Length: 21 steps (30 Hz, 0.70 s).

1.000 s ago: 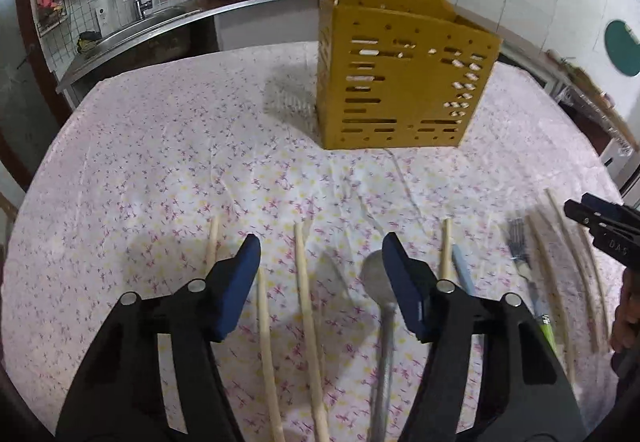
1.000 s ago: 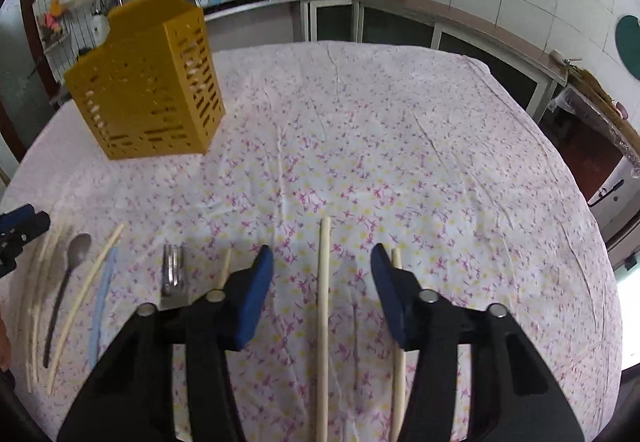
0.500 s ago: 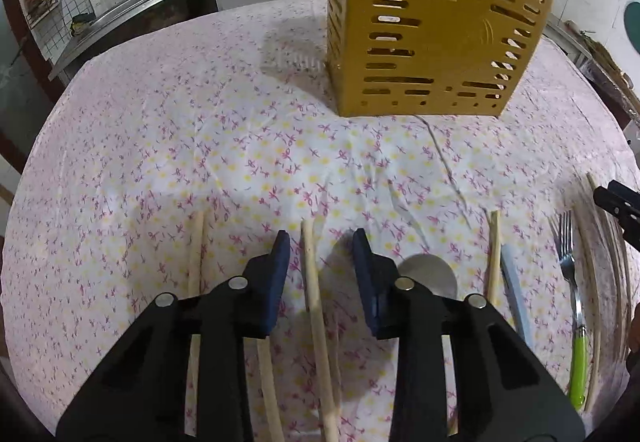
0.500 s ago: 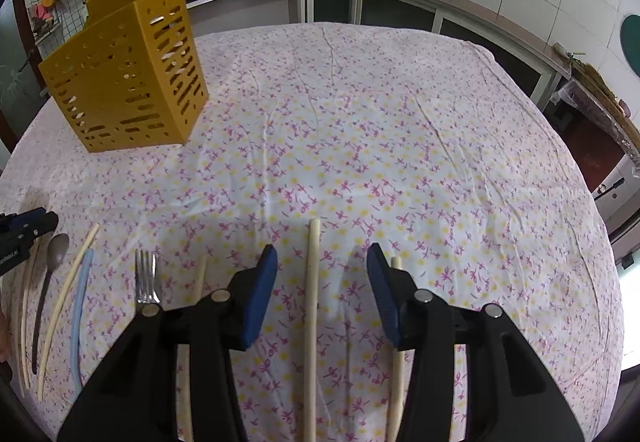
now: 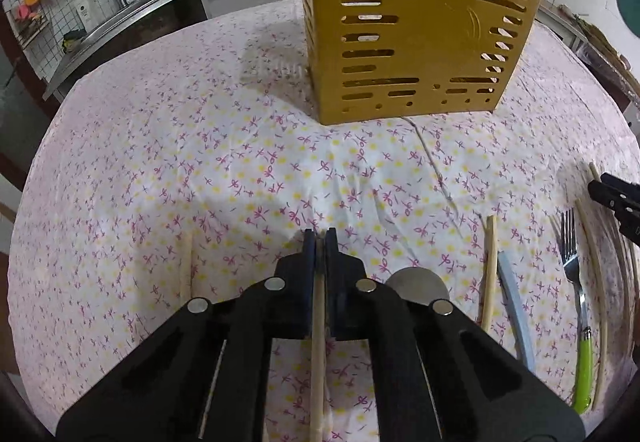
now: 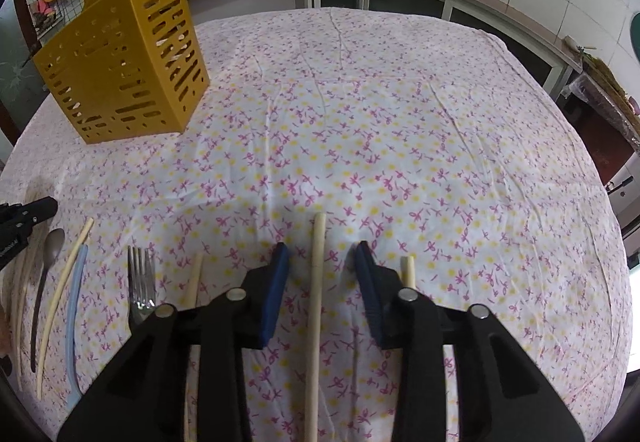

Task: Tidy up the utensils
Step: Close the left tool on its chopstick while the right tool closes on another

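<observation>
The left tongs (image 5: 320, 238) are clenching a pale chopstick (image 5: 318, 342), the blue pads squeezed flat against its sides near the tip, the stick lying on the flowered surface (image 5: 180, 170) on the near side of the yellow holder (image 5: 416, 38). Their jaws have just been closing, and the stick is caught between them. The right tongs (image 6: 322, 258) are straddling a second chopstick (image 6: 316, 302); their jaws have just been closing too, but the pads are standing clear of the wood on both sides, so nothing is gripped there yet.

To do this step well, I would say the right tongs ought to be closing squarely until both pads are pressing the stick. Both sticks are probably best lifted level and gently, since thin round wood is likely to swivel in a pinch near one end.

Beside the left tongs, on the side toward the right tongs, a spoon (image 5: 418, 282), another chopstick (image 5: 490, 274), a pale blue stick (image 5: 516, 306) and a green-handled fork (image 5: 576, 282) are lying in a row, all nearer than the holder. Farther off, the holder is standing upright, well apart from both tongs, and a clean drop will be calling for the sticks to go in end first from above.
</observation>
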### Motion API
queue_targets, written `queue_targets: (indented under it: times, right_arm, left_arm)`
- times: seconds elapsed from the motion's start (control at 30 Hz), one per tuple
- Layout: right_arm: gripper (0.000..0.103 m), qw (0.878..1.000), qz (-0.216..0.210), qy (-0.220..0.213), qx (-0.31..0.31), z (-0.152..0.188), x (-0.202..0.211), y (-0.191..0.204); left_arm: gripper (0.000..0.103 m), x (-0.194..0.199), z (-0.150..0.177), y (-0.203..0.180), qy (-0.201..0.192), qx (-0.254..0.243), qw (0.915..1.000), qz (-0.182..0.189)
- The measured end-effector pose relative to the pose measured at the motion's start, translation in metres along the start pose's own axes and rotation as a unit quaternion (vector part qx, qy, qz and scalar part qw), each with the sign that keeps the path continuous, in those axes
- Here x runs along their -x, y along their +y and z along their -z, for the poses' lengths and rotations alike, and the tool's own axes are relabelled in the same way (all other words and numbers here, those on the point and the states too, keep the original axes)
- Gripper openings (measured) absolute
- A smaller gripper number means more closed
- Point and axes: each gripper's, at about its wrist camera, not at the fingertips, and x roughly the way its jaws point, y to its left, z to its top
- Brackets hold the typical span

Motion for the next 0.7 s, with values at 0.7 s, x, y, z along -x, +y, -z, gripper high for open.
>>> queue_targets:
  times: [0.7]
  right_arm:
    - [0.006,0.999,-0.032,-0.017,-0.023,-0.013,0.02,-0.003]
  left_arm:
    - [0.003,0.019,-0.007,0.014,-0.018,0.008,0.9993,0.032]
